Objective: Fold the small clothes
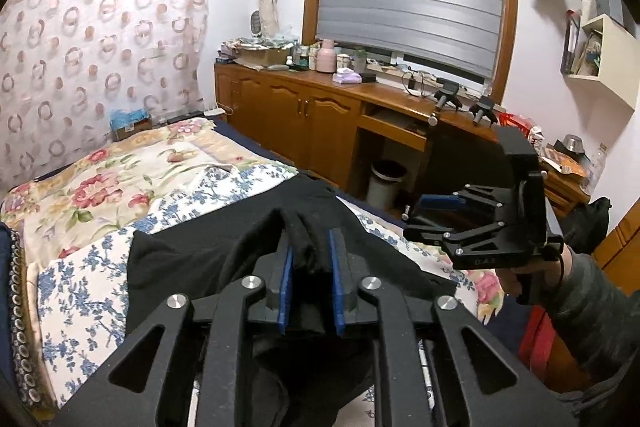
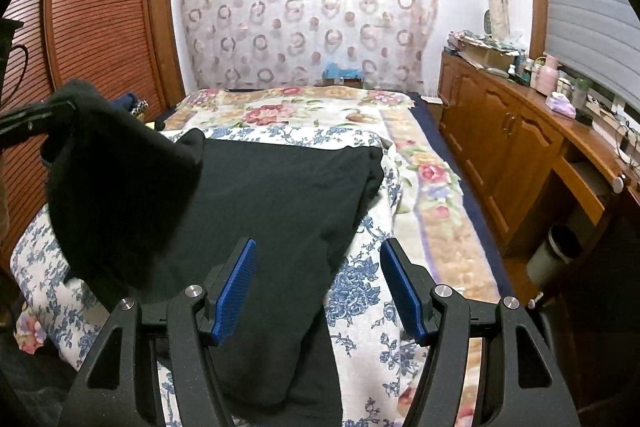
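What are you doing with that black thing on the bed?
A person is folding a small black garment on a bed with a blue-flowered cover, using a claw tool in each hand. The left claw has a bunch of the black cloth between its blue pads and lifts that part off the bed. The right claw is open and holds nothing; it hangs over the rest of the garment, which lies flat on the cover. The fold is not finished yet.

A home bedroom: a bed [image 2: 424, 163] with floral covers, a louvred wooden wardrobe [image 2: 100, 7], a ring-patterned curtain [image 2: 304, 11], and what looks like a cluttered sideboard [image 1: 320, 103].
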Demonstrator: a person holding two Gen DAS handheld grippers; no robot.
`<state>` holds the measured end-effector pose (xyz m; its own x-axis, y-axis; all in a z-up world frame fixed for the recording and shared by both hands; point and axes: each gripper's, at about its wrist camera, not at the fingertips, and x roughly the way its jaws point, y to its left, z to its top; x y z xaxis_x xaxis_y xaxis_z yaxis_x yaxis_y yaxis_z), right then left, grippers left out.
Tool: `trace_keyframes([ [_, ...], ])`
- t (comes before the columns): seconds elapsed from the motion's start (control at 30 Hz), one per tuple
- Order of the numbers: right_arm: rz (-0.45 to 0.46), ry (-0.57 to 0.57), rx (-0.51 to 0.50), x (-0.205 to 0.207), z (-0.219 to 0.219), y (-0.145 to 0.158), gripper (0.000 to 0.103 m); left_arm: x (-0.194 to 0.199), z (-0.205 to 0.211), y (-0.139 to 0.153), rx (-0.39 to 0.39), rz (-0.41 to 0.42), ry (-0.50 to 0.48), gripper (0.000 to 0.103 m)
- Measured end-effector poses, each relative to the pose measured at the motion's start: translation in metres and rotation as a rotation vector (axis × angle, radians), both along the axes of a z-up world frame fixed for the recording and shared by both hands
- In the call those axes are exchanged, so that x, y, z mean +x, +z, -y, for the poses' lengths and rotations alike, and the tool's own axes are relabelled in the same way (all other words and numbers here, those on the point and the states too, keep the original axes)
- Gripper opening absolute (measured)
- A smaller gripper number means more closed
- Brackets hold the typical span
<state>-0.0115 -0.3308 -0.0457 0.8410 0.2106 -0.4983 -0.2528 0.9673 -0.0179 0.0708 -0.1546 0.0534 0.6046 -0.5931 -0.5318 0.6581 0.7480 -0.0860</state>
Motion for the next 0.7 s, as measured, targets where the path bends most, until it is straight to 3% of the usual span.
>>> trace_keyframes([
  [0.1, -0.001, 0.006, 0.006, -0.006, -0.01, -0.006, 0.066, 0.002, -0.004, -0.006, 0.003, 0.018, 0.014, 0.042],
  [0.23, -0.012, 0.022, 0.005, -0.001, -0.014, -0.011, 0.066, 0.011, -0.018, -0.017, 0.006, -0.014, 0.061, 0.046],
  [0.4, -0.03, 0.067, 0.004, 0.008, -0.025, -0.013, 0.066, 0.015, -0.048, -0.033, 0.012, -0.034, 0.137, 0.07],
  [0.7, -0.06, 0.188, -0.033, 0.037, -0.057, -0.018, 0.066, 0.016, -0.104, -0.061, 0.051, -0.049, 0.309, 0.073],
])
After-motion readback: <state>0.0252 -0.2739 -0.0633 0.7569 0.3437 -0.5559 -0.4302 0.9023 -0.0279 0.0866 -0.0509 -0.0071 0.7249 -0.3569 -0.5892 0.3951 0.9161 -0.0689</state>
